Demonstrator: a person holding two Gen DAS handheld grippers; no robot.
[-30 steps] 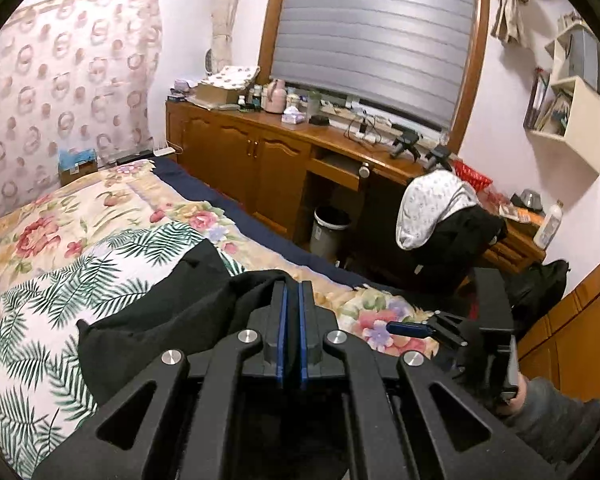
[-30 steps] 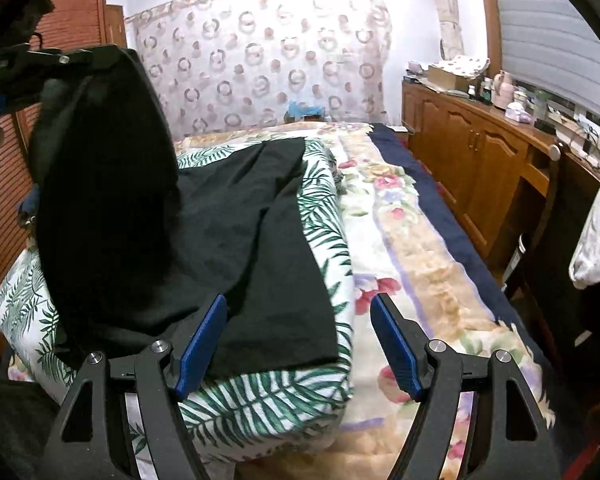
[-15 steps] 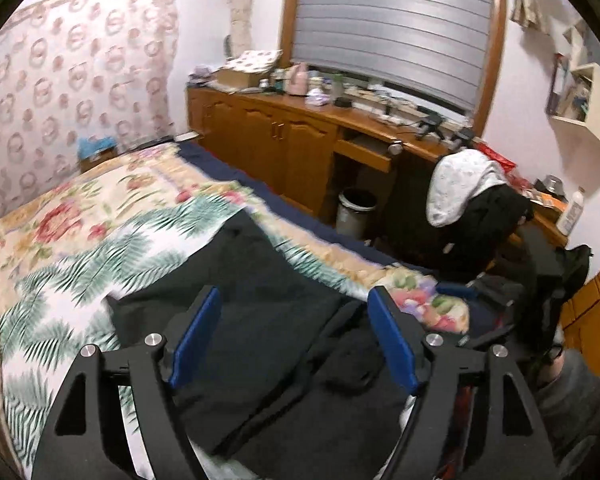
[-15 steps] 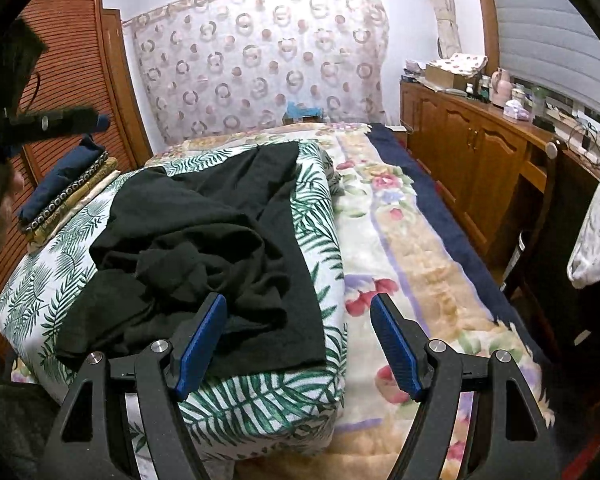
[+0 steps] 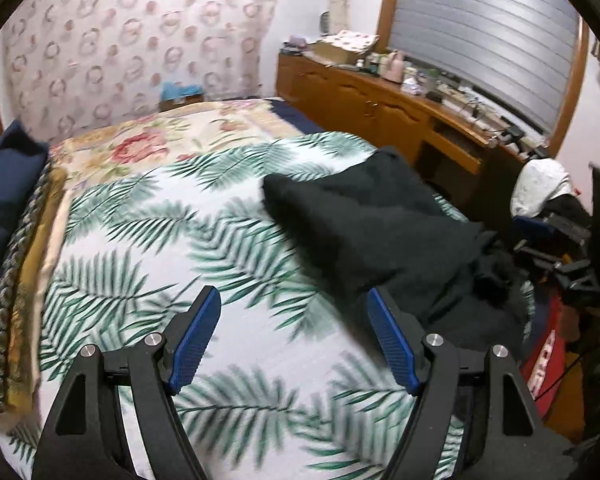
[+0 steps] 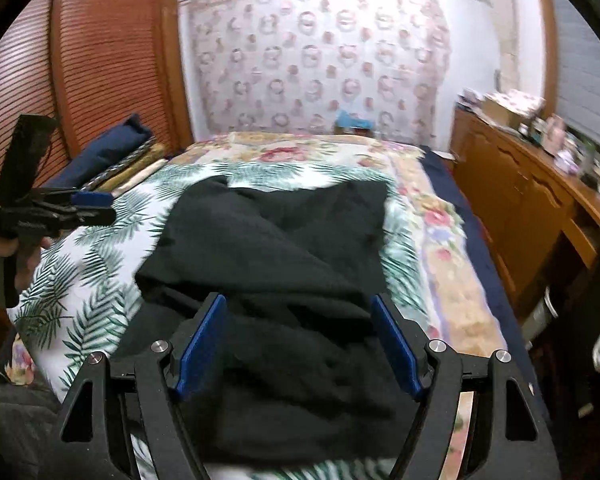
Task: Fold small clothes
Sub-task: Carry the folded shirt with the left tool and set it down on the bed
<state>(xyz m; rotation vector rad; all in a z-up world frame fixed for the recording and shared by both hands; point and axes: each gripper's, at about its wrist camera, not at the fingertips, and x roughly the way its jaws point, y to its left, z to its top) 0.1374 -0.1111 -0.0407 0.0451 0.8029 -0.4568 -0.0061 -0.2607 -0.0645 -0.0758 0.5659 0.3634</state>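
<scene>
A black garment (image 6: pixel 284 264) lies rumpled on the palm-leaf sheet (image 6: pixel 88 264) of the bed. In the left wrist view the garment (image 5: pixel 384 224) sits to the right of centre. My left gripper (image 5: pixel 294 336) is open and empty above bare sheet, left of the garment; it also shows at the left edge of the right wrist view (image 6: pixel 88 206). My right gripper (image 6: pixel 298 344) is open and empty, its blue pads (image 6: pixel 202 344) spread over the near part of the garment.
A floral quilt (image 6: pixel 440 240) covers the bed's right side. A wooden cabinet (image 6: pixel 532 200) with clutter runs along the right wall. A navy pillow (image 5: pixel 4 184) and rolled mats (image 6: pixel 136 164) lie at the left. A chair with clothes (image 5: pixel 548 200) stands at the right.
My left gripper opened, dropped the black garment onto the bed and swung left over bare sheet. My right gripper stayed open and moved over the garment.
</scene>
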